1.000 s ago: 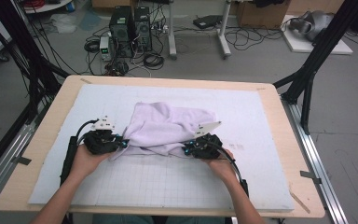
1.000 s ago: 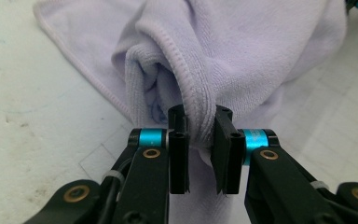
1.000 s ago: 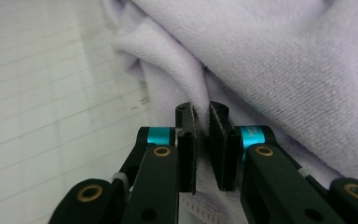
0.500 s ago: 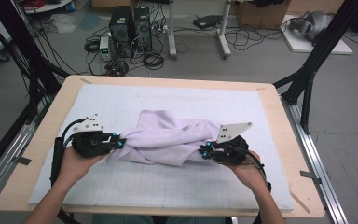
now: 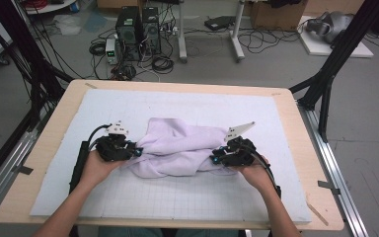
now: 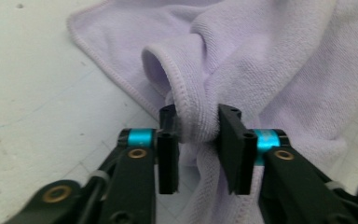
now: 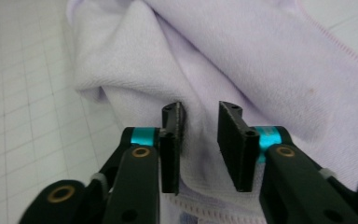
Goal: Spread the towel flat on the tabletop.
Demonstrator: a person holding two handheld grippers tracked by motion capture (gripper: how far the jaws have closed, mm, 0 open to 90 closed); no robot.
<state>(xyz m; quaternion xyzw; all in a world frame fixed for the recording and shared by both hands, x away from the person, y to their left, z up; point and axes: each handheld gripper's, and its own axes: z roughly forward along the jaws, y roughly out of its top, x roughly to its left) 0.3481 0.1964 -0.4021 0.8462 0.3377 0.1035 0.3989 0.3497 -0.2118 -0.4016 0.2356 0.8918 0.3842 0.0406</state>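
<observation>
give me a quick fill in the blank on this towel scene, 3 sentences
1. The towel between the two tongs is pale ____ in colour.
2. In the left gripper view, a hemmed fold of towel sits ____ the black jaws of the left tongs.
3. The towel lies on a white mat printed with a ____ of thin lines.

Missing words: purple; between; grid

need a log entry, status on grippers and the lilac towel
Left gripper, right gripper: jaws just opening, pads off. Bunched lilac terry towel between both, on white gridded mat. Nothing in the way.
</observation>
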